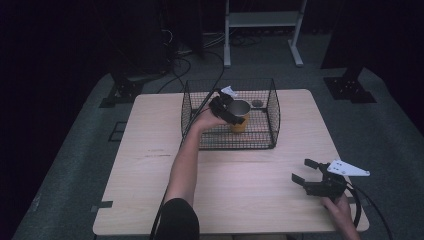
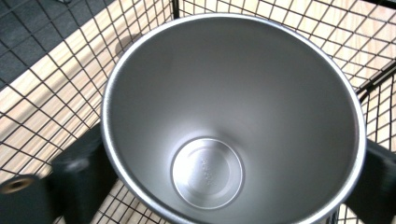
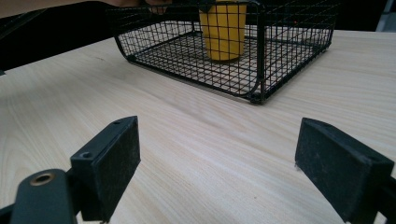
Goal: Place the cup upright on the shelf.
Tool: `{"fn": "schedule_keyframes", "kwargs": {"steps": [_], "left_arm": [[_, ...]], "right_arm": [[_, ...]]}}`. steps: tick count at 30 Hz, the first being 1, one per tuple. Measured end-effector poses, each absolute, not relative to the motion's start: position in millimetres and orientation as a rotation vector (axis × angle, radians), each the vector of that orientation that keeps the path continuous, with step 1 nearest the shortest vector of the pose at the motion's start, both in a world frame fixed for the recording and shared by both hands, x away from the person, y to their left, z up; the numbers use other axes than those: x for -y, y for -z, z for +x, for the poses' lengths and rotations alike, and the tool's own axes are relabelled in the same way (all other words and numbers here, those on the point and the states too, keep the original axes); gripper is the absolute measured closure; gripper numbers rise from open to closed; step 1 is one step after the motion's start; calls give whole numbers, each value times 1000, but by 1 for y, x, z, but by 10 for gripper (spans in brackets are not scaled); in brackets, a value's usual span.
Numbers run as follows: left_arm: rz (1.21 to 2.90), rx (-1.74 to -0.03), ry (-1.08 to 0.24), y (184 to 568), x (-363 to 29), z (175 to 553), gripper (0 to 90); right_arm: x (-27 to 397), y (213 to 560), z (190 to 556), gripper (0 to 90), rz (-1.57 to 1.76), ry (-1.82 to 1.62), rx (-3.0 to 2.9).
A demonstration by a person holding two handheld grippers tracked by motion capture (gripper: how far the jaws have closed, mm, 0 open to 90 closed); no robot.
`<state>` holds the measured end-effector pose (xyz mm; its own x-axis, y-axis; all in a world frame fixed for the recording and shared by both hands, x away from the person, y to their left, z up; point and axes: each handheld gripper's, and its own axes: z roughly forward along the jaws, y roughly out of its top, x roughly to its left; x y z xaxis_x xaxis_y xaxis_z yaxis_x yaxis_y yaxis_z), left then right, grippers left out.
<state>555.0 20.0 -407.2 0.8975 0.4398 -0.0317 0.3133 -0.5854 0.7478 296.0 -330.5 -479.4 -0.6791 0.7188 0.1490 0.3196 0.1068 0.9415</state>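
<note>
Steel-lined yellow cup (image 1: 239, 114) standing upright inside the black wire basket (image 1: 272, 112) on the wooden table (image 1: 150, 165).

The left gripper (image 1: 231, 116) hung over the cup, its jaws flanking the rim on either side, parted from it and pressing nothing. The right gripper (image 1: 305, 171) rested near the table's front right corner, well apart from the basket, jaws spread wide and empty. Seen along the right gripper, the cup stood toward the basket's middle.
</note>
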Motion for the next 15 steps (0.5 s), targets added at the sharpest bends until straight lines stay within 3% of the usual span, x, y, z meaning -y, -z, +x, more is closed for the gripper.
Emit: {"fn": "schedule_keyframes", "kwargs": {"steps": [15], "left_arm": [[2222,-529,-218,400,-19,552,5]], "right_arm": [[331,479,296,130,1019,-1598,-2045]]}}
